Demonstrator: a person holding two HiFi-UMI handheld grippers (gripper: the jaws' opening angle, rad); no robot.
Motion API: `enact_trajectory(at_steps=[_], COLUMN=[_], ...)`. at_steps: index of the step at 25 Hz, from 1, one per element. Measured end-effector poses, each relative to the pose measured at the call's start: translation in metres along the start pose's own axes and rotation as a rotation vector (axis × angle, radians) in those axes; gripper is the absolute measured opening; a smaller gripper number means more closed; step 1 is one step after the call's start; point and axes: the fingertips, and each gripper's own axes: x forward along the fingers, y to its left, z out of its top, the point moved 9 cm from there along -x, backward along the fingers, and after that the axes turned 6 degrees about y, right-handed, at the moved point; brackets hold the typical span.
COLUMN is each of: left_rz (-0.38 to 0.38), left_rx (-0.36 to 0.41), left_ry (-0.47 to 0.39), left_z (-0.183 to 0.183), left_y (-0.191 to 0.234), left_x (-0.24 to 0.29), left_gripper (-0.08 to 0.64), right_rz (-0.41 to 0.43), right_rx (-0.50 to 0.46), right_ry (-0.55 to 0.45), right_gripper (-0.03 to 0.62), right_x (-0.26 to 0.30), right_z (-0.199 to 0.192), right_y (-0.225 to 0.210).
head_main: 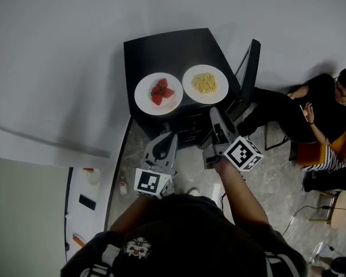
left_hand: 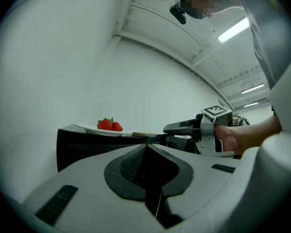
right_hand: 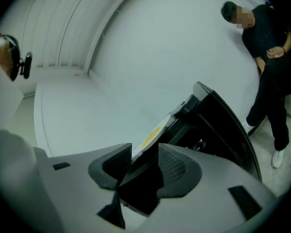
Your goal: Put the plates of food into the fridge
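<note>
Right gripper (head_main: 215, 112), fingers wide and empty, sits just short of the noodle plate (head_main: 188, 88) at the bench's (head_main: 161, 51) near-right edge; left gripper (head_main: 166, 137), closed and empty, hangs back.

Right gripper (right_hand: 145, 146), jaws apart, faces the yellow-food plate (right_hand: 152, 134).

The strawberry plate (head_main: 144, 97) lies left of the noodle plate (head_main: 191, 79), both on top of the fridge (head_main: 161, 51)

Lab or office-style recording room, not a home: bare white wall (head_main: 75, 51), glossy tiled floor (head_main: 271, 178), ceiling strip lights (left_hand: 235, 29), seated onlooker (head_main: 323, 105) beside black mini fridge (head_main: 167, 53).
</note>
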Motion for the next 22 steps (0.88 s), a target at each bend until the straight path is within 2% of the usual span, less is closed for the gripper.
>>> enact_trajectory(at_steps=[6,11,14,18,22], left_rz=[0.001,-0.001,0.005,0.020,0.037], left_rx=[0.008,0.034,0.020,-0.005,0.004], left_ry=[0.007,0.026,0.024,0.037,0.060], left_z=[-0.005,-0.014,-0.012,-0.013,-0.016], left_y=[0.003,0.007,0.008,0.012,0.017], left_x=[0.000,-0.001,-0.001,-0.003,-0.006], left_gripper=[0.023,0.023,0.023,0.023,0.023], right_rz=[0.022,0.027,0.043,0.073,0.077], right_rx=[0.291,0.475,0.525,0.545,0.573], right_ry=[-0.017,-0.019,-0.016,-0.029,-0.041], right_gripper=[0.167,0.166,0.121,0.069,0.057], right_x=[0.017,0.028,0.032,0.036,0.038], right_z=[0.009,0.009,0.009,0.011,0.010], right_y=[-0.015,-0.028,-0.029,-0.025,-0.026])
